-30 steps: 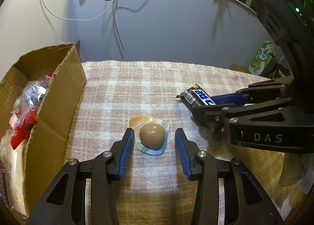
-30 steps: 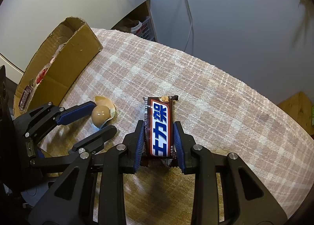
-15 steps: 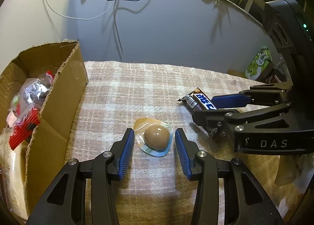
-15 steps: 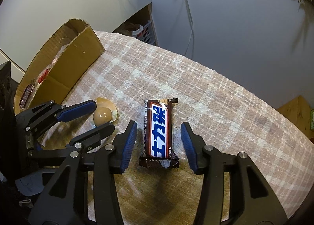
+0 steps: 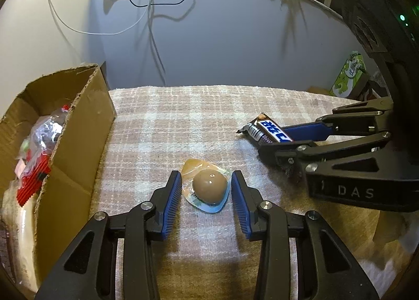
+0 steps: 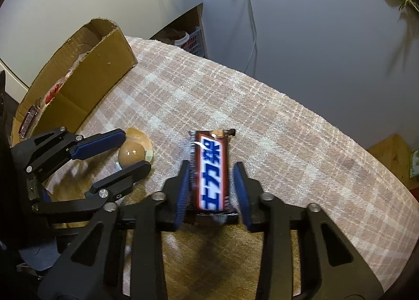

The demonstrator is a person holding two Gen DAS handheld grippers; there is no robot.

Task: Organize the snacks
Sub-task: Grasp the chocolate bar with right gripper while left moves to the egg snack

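Note:
A brown egg in clear plastic wrap [image 5: 209,188] lies on the plaid cloth between the open fingers of my left gripper [image 5: 206,196], with small gaps on both sides. It also shows in the right wrist view [image 6: 132,153]. A brown and blue chocolate bar [image 6: 212,173] lies between the open fingers of my right gripper [image 6: 212,186]; the left finger is near its edge, the right finger apart. The bar also shows in the left wrist view [image 5: 269,129]. An open cardboard box [image 5: 76,127] with packaged snacks stands at the left.
The plaid cloth [image 5: 183,116] covers a round table against a grey wall. Cables hang down the wall [image 5: 152,38]. A green packet [image 5: 348,75] sits beyond the table's right edge. A basket [image 6: 193,40] stands behind the box on the floor.
My right gripper let go of the chocolate bar and opened, then began narrowing around it again. My left gripper moved forward, so the egg sits deeper between its fingers.

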